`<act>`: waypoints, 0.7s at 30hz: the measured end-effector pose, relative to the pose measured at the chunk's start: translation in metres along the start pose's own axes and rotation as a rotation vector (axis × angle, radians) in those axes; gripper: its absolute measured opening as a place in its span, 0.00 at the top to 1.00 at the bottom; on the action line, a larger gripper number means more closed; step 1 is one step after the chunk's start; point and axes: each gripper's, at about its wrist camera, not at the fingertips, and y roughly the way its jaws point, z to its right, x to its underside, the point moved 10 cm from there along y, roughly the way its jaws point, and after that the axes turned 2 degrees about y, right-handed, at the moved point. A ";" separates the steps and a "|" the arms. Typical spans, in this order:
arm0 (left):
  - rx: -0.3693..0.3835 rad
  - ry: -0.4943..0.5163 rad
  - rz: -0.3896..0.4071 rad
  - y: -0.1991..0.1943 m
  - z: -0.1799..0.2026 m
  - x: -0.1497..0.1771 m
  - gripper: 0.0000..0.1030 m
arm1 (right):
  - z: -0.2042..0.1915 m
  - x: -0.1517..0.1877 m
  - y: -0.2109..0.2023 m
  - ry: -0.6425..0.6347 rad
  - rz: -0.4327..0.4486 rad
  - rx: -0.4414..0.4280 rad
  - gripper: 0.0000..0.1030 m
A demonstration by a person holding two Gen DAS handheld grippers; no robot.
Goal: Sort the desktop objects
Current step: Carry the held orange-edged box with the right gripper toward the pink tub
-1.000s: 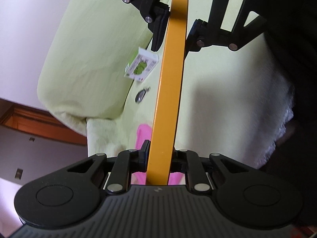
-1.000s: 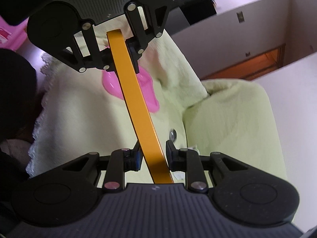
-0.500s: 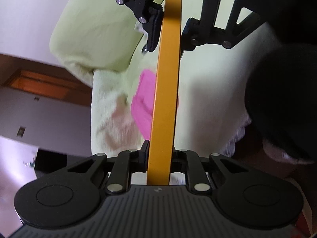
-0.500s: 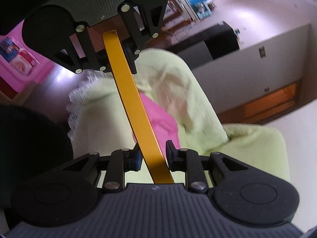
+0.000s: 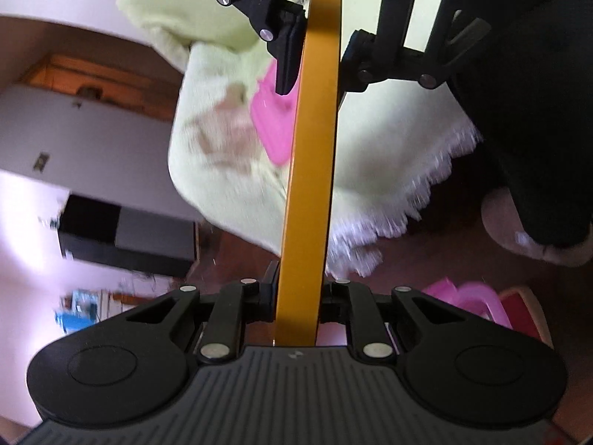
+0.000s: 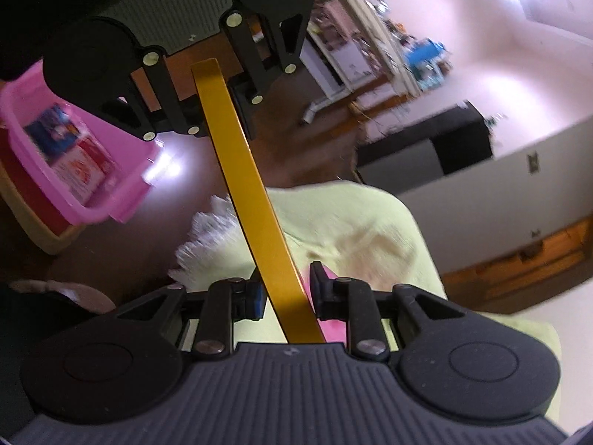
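A long flat orange bar (image 5: 311, 185) spans between my two grippers. In the left wrist view my left gripper (image 5: 296, 298) is shut on its near end, and my right gripper (image 5: 320, 63) clamps the far end at the top. Seen from the right wrist, my right gripper (image 6: 285, 291) is shut on the orange bar (image 6: 255, 193), which slants up to my left gripper (image 6: 218, 111). A pink flat object (image 5: 274, 126) lies on the pale green cloth (image 5: 389, 141) beneath the bar. A pink basket (image 6: 92, 185) holding printed packets stands on the floor.
The green cloth (image 6: 352, 222) has a white fringe hanging over dark brown floor. A person's dark trouser leg and a slipper (image 5: 537, 237) stand at the right. The pink basket (image 5: 474, 300) rests on a red and beige tray. A black cabinet (image 6: 437, 144) and shelves lie behind.
Both grippers, still holding the bar, have swung away from above the green cloth toward its fringed edge. The floor and pink basket have come into view; the small green packet has left it.
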 end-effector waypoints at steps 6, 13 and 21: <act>0.036 -0.079 -0.102 0.005 0.025 0.046 0.82 | -0.039 -0.033 0.012 -0.062 0.053 -0.093 0.82; 0.081 -0.149 -0.200 -0.001 0.059 0.094 0.82 | -0.091 -0.061 0.022 -0.135 0.087 -0.190 0.82; 0.127 -0.252 -0.285 0.003 0.094 0.134 0.82 | -0.141 -0.079 0.042 -0.212 0.101 -0.281 0.82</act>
